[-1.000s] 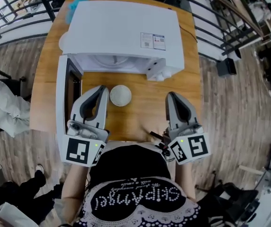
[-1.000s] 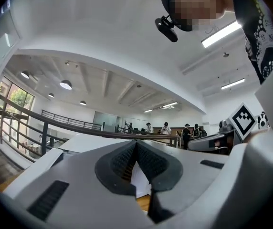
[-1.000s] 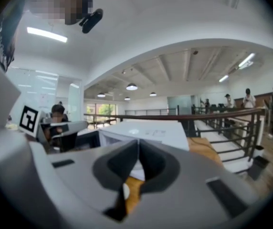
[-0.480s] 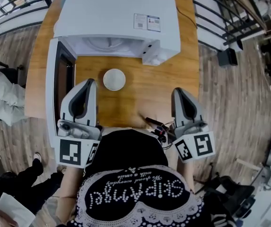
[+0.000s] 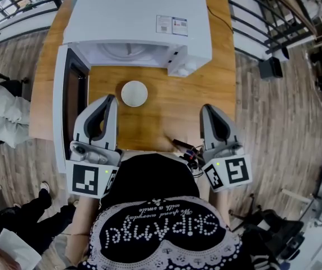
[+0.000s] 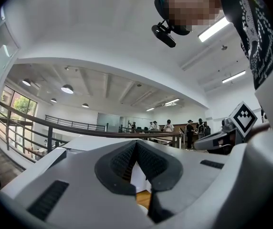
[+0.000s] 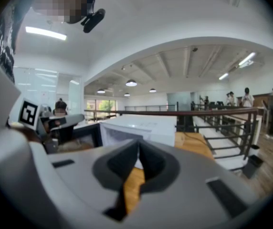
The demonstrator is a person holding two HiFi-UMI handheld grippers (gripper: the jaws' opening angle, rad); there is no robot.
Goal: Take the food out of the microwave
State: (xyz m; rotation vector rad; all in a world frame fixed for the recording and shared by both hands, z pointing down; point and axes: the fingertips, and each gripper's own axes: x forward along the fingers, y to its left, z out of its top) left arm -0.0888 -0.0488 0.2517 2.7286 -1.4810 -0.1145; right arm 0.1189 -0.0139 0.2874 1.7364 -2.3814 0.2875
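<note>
Against a second back: microwave (image 5: pixel 133 21) and white round dish (image 5: pixel 134 93) higher and further left in the head view, left tool (image 5: pixel 109 100) shifted left with them; against half a second back, next to no change, right tool (image 5: pixel 208 108) barely moved.

Dish small, round, plain white, seen from straight above; contents not to be told; standing on the wooden worktop (image 5: pixel 172 111) just below the open microwave cavity, upper centre of frame; out of the oven, touching neither tool; microwave door (image 5: pixel 62 106) swung open along the left side.

Left tool pressed together, nothing between the pads; tip just lower left of the dish, beside the door. Right tool likewise pressed together and empty; well apart from the dish, lower right.
</note>
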